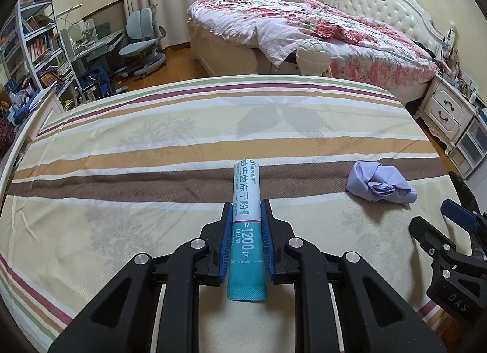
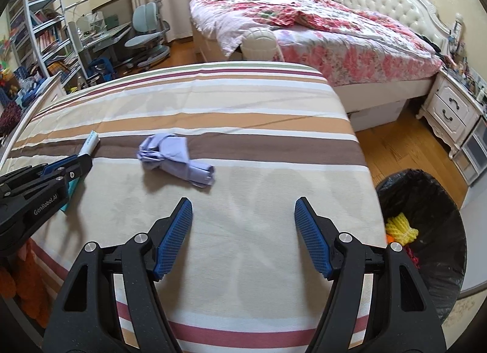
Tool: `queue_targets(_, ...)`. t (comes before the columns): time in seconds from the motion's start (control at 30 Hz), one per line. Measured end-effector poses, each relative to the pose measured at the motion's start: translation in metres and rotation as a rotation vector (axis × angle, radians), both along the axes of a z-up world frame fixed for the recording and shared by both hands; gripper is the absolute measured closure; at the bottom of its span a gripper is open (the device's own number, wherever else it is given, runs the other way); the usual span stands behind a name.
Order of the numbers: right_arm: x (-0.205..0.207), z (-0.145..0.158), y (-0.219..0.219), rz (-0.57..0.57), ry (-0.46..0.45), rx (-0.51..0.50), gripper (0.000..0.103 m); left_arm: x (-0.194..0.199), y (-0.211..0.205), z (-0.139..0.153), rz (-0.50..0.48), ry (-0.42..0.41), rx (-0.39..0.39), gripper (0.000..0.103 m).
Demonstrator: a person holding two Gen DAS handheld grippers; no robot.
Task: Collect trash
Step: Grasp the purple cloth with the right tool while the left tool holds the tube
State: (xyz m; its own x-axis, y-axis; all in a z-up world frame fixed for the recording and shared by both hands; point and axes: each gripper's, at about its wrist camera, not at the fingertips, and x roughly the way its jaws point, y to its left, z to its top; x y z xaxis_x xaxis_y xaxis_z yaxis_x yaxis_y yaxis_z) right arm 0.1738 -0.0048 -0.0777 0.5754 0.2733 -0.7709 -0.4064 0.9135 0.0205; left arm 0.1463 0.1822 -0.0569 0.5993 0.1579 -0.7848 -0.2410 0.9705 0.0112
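Note:
A white and teal sachet (image 1: 246,210) lies lengthwise between the pads of my left gripper (image 1: 246,205), which is shut on it just above the striped bedsheet (image 1: 152,146). The sachet's white end also shows in the right wrist view (image 2: 90,142), beside the left gripper (image 2: 76,164). A crumpled lilac paper (image 1: 380,186) lies on the sheet to the right; in the right wrist view the paper (image 2: 175,158) is ahead and left of my right gripper (image 2: 243,213), which is open and empty above the sheet.
A bin lined with a black bag (image 2: 426,200), holding yellow foam netting (image 2: 400,229), stands on the floor right of the striped bed. A floral bed (image 2: 304,27), nightstand (image 2: 450,109), desk chair (image 1: 143,39) and bookshelves (image 1: 33,45) lie beyond.

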Motion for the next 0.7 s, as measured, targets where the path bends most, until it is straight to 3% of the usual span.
queue_targets(0.5,0.011,0.001,0.051,0.101,-0.010,-0.022,0.035,-0.014,0.015,-0.001,0.028,-0.005,-0.001,0.083)
queue_targets(0.63,0.011,0.000,0.058,0.107,-0.011,-0.034,0.046,-0.016,0.016,-0.001,0.027,-0.006,-0.003,0.083)
queue_targets(0.7,0.010,0.001,0.060,0.107,-0.015,-0.039,0.047,-0.016,0.016,-0.001,0.027,-0.007,-0.003,0.083)
